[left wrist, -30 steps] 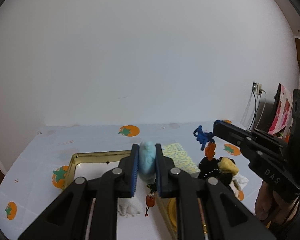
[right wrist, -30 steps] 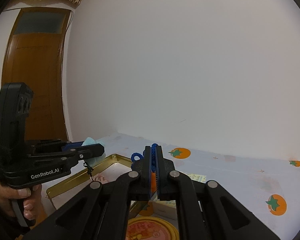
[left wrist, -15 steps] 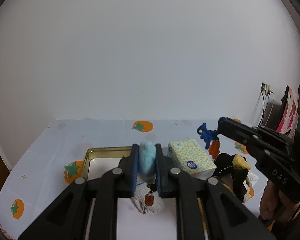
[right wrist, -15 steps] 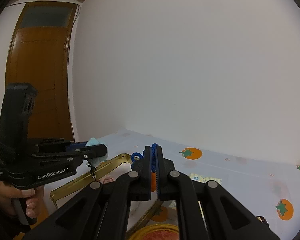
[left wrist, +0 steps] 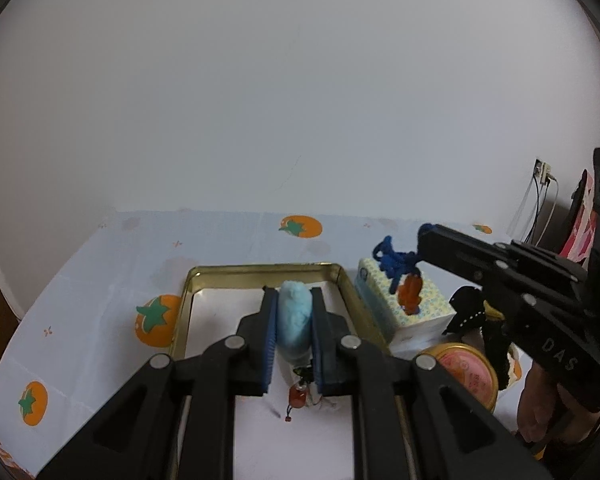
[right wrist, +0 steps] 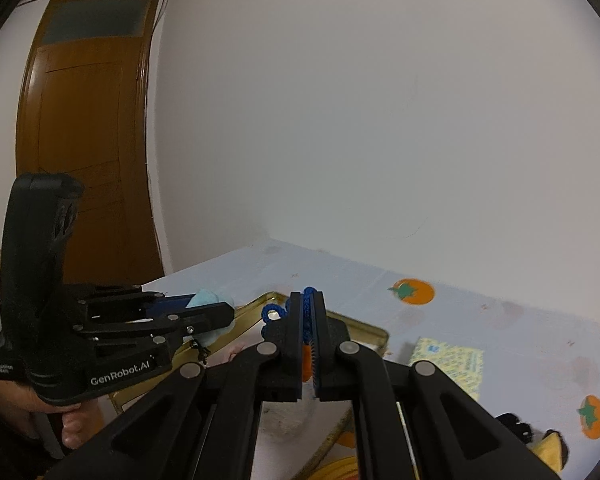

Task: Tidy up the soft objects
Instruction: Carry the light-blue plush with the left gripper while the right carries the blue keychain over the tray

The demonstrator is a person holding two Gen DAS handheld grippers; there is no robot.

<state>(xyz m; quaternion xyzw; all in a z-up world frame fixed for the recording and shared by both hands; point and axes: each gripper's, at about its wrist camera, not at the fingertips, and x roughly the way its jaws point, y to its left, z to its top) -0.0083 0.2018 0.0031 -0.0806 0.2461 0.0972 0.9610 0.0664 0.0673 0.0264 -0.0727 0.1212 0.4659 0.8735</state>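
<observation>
A plain white wall [left wrist: 300, 100] is seen behind a tabletop [left wrist: 100, 280] covered with a pale blue cloth printed with orange tomatoes; a brown wooden door [right wrist: 88, 140] is seen at 9 o'clock in the right wrist view. One gold-rimmed tin tray [left wrist: 260, 270] is set on the cloth. Two tools are counted. The left tool [left wrist: 293, 320] is clenched on one light blue plush toy [left wrist: 296, 320], which is held over the tray, with a small red charm [left wrist: 298, 398] hung beneath it. The right tool [right wrist: 309, 334] is clenched on one blue-and-orange knitted toy [left wrist: 404, 276], whose blue loops are seen at 3 o'clock of the tray, above one yellow-patterned tissue box [left wrist: 420, 312]. The box is placed just beside the tray's right rim. One round gold tin with a pink lid [left wrist: 468, 372] is seen at 5 o'clock of the box, and one black-and-yellow soft toy [left wrist: 468, 312] lies beside it. One white soft thing [left wrist: 324, 402] lies in the tray under the left tool.
</observation>
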